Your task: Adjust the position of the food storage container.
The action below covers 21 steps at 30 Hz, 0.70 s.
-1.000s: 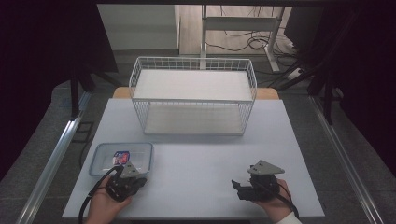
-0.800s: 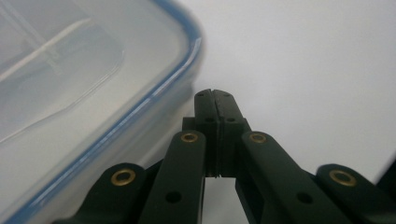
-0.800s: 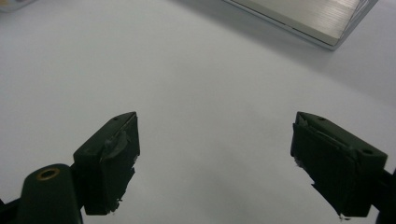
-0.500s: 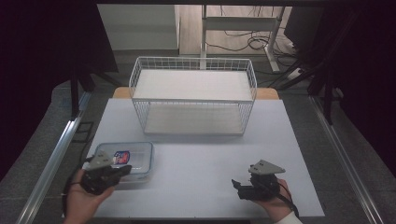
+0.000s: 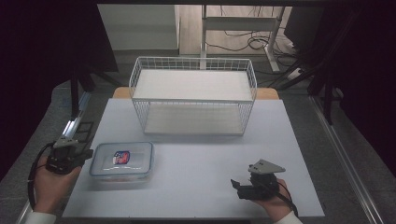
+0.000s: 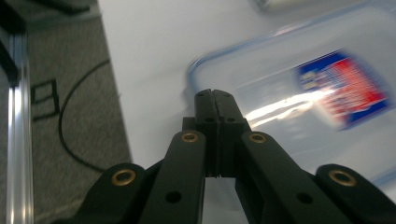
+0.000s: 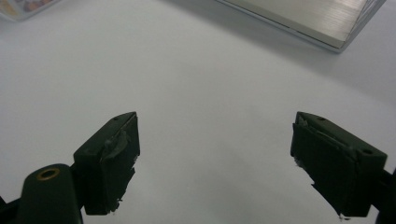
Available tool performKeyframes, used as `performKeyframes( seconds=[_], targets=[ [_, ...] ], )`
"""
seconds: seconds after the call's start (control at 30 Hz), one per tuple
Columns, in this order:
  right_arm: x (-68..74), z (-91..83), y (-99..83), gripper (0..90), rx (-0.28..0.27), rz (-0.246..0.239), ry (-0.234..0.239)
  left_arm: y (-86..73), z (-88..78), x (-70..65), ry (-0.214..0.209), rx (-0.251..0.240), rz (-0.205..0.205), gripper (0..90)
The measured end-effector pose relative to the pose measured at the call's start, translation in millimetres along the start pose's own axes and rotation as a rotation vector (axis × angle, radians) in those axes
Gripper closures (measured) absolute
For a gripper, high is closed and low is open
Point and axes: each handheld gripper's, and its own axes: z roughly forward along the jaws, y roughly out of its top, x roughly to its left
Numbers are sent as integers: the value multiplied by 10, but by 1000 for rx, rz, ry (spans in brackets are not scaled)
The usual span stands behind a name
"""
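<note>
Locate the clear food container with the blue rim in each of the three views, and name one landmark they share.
High view: the container lies at lower left on the white table, beside the left gripper.
Left gripper view: it spreads across the upper right, blurred, just beyond the shut jaws.
Right gripper view: one corner shows at the top left edge.
Shared landmark: the container's red and blue label, seen in the high and left gripper views.

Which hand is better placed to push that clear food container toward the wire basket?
Likely the left. The left gripper, jaws shut, sits right beside the food container's near end. The right gripper rests open, well apart on bare table.
</note>
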Motion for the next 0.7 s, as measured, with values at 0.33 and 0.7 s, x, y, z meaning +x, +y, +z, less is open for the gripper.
performKeyframes(
  seconds=[0.33, 0.7],
  targets=[
    [16, 13, 8, 157, -5, -15, -16, -152, 229, 161, -30, 35, -52, 900],
    [28, 26, 19, 158, -8, -17, -16, -152, 258, 114, -53, 19, -59, 900]
  ],
)
